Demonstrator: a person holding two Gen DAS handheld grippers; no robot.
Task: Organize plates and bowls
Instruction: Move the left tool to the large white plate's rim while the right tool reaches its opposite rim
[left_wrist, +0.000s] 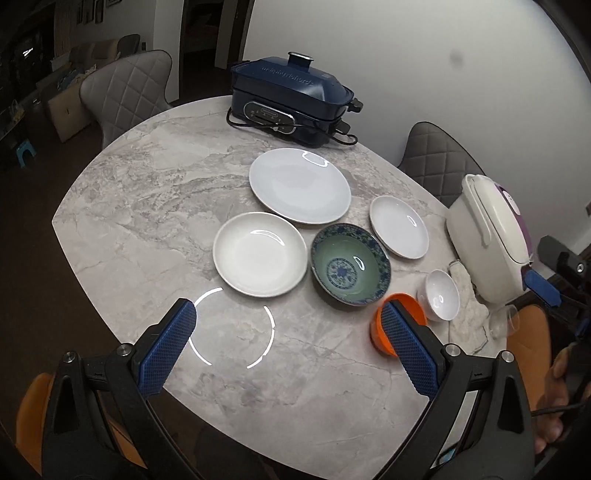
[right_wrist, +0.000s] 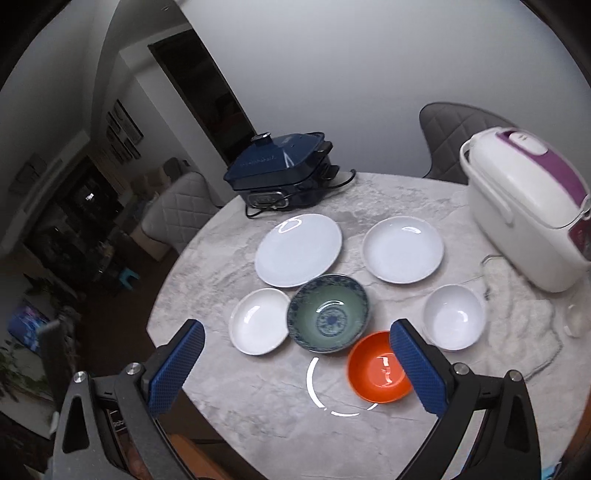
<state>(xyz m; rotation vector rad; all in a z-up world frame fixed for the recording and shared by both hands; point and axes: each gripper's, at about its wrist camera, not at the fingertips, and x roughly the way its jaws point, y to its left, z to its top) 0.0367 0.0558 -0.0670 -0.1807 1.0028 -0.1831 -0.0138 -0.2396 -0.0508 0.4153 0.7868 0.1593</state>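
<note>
1. Left gripper (left_wrist: 288, 328): jaws wide apart, nothing between them, held above the near part of the marble table (left_wrist: 129, 206), well short of the patterned bowl (left_wrist: 350, 268).
2. Landmark = patterned bowl (blue rim, green inside), upright, mid-table.
3. White shallow plate (left_wrist: 260, 254): just left of the bowl, rims v. close; can't tell if touching.
4. Large white plate (left_wrist: 299, 185): behind the bowl, twd the dark blue electric cooker (left_wrist: 291, 96) at the far edge.
5. Small white plate (left_wrist: 399, 226): right of & behind the bowl.
6. Orange bowl (right_wrist: 378, 367): near-right of the patterned bowl, close by it; partly hidden by the right gripper's right finger.
7. Small white bowl (right_wrist: 453, 316): right of the patterned bowl, beside the orange one, at edge of a white cloth (right_wrist: 517, 295).
8. White/purple rice cooker (right_wrist: 524, 210): far right of the bowl, on the cloth.
9. Right gripper (right_wrist: 297, 352): jaws spread, empty, over the near edge in front of the bowl.
</note>
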